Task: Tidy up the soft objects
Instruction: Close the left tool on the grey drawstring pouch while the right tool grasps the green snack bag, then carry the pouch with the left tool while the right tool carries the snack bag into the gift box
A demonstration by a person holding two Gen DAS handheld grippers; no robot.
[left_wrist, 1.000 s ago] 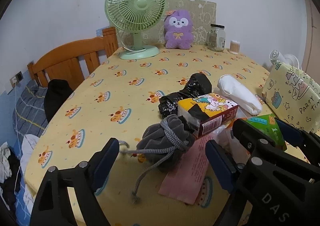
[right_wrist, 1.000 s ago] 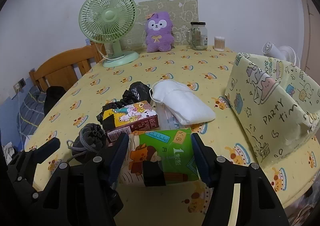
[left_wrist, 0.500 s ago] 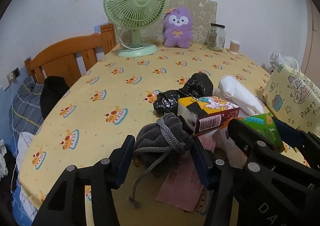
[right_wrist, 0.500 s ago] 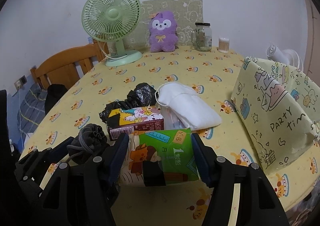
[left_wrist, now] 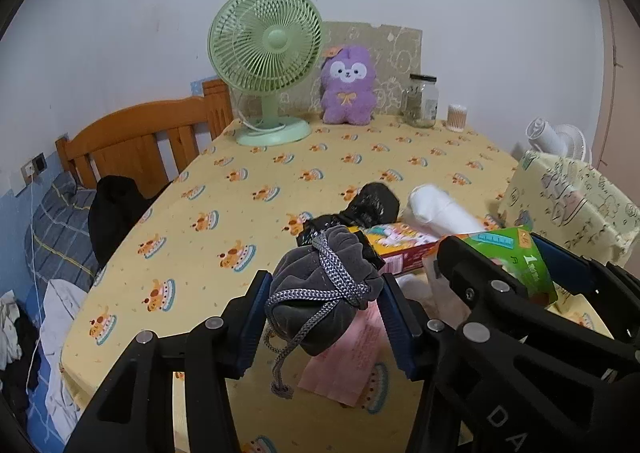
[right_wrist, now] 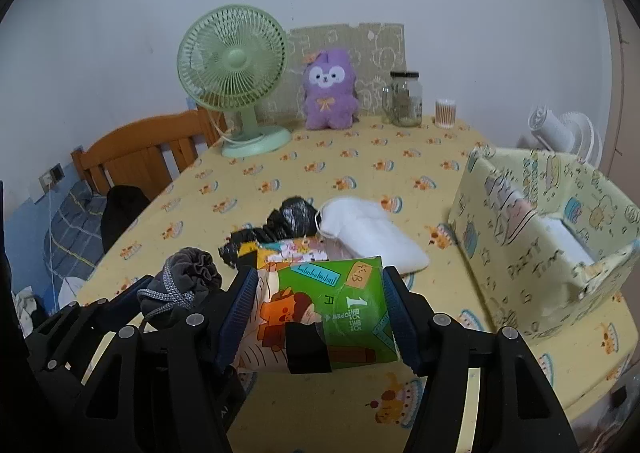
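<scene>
A grey drawstring pouch (left_wrist: 312, 265) hangs just above the yellow tablecloth (left_wrist: 248, 213), its cord dangling. My left gripper (left_wrist: 325, 281) is closing on it, and both blue pads press its sides. In the right wrist view the pouch (right_wrist: 188, 277) sits at lower left. My right gripper (right_wrist: 319, 277) is shut on a green tissue pack (right_wrist: 344, 309), held slightly off the table. Behind them lie a black plastic bag (right_wrist: 294, 215), a white cloth roll (right_wrist: 368, 237) and a cartoon-printed carton (right_wrist: 292, 249). A pink sheet (left_wrist: 352, 353) lies under the pouch.
An open box wrapped in party-print paper (right_wrist: 520, 253) stands at the right. At the far edge are a green fan (right_wrist: 234, 69), a purple plush toy (right_wrist: 328, 89), a glass jar (right_wrist: 404, 99) and a cotton-swab tub (right_wrist: 446, 113). A wooden chair (left_wrist: 132, 137) is left of the table.
My left gripper went from wide open around the grey pouch to shut on it, then lifted it off the table. The right gripper rose a little with the green pack.
</scene>
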